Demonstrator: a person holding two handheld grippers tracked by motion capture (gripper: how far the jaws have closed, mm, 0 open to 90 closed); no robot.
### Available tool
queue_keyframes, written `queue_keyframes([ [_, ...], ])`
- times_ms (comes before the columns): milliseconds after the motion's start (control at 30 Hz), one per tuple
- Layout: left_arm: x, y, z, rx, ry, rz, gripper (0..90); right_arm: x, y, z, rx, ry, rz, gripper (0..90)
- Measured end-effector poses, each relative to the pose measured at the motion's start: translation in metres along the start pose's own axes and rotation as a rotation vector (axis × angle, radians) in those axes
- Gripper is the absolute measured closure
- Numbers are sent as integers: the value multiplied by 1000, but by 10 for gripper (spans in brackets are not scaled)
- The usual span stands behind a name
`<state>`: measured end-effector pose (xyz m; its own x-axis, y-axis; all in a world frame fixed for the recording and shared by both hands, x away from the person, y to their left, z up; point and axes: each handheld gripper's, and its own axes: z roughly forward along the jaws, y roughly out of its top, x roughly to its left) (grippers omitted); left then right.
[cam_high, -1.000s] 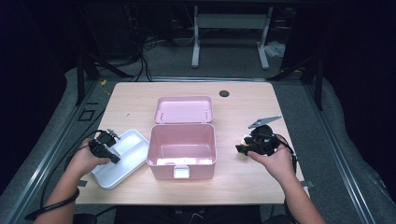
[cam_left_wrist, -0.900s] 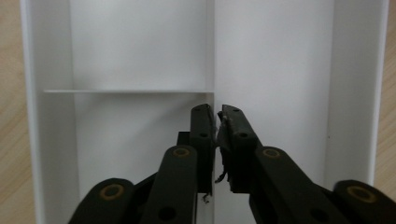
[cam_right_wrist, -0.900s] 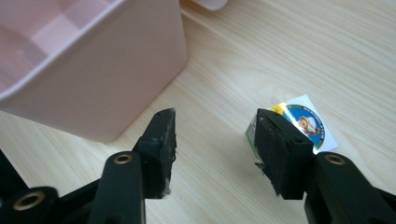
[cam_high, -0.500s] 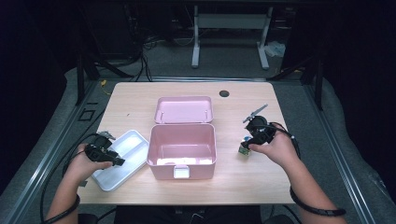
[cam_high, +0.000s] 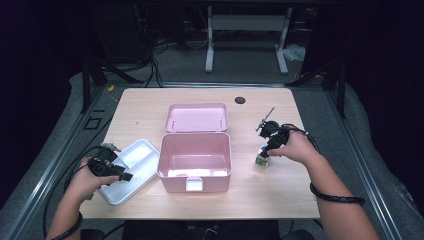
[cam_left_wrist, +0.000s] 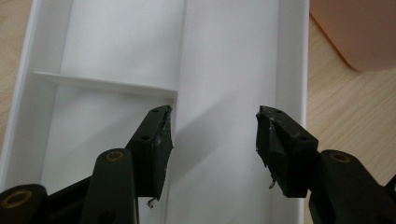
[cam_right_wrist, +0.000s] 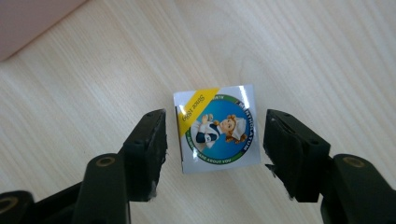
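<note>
The right tongs (cam_right_wrist: 212, 140) have just been opening and stand wide astride a small printed box (cam_right_wrist: 216, 129) on the worktop (cam_high: 300, 195), pads clear of its sides — right of the open pink case (cam_high: 195, 155). The left tongs (cam_left_wrist: 212, 140), just opened wide too, hang empty over the white tray (cam_left_wrist: 116, 46).

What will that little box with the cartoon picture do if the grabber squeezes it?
The little box looks like thin printed cardboard, so it is probably light and may dent under a hard squeeze. Its flat sides should sit well between the open right gripper jaws. Its glossy top could be a bit slippery.
</note>
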<state>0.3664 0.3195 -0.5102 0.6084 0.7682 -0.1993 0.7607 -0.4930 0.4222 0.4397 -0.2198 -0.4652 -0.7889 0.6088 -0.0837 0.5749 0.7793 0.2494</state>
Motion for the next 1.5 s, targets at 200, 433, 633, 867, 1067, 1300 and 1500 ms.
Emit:
queue_keyframes([
  [200, 0, -1, 3, 19, 0, -5, 447, -1, 2, 4, 46, 8, -4, 402],
  [433, 0, -2, 2, 19, 0, -10, 445, -1, 6, 10, 82, 23, -17, 411],
  [633, 0, -2, 2, 32, 4, -12, 444, 0, 6, 13, 60, 33, -8, 451],
  [867, 1, -2, 1, 32, 11, -13, 443, 2, 8, 11, 88, 24, -2, 461],
  [1067, 1, -3, 0, 30, 11, -17, 442, 3, 7, 13, 63, 33, 11, 465],
  [1300, 2, -4, -2, 29, 11, -21, 442, 4, 10, 5, 66, 24, -9, 466],
  [1500, 2, -4, -3, 29, 7, -19, 443, 9, 16, -9, 62, 20, -34, 466],
])
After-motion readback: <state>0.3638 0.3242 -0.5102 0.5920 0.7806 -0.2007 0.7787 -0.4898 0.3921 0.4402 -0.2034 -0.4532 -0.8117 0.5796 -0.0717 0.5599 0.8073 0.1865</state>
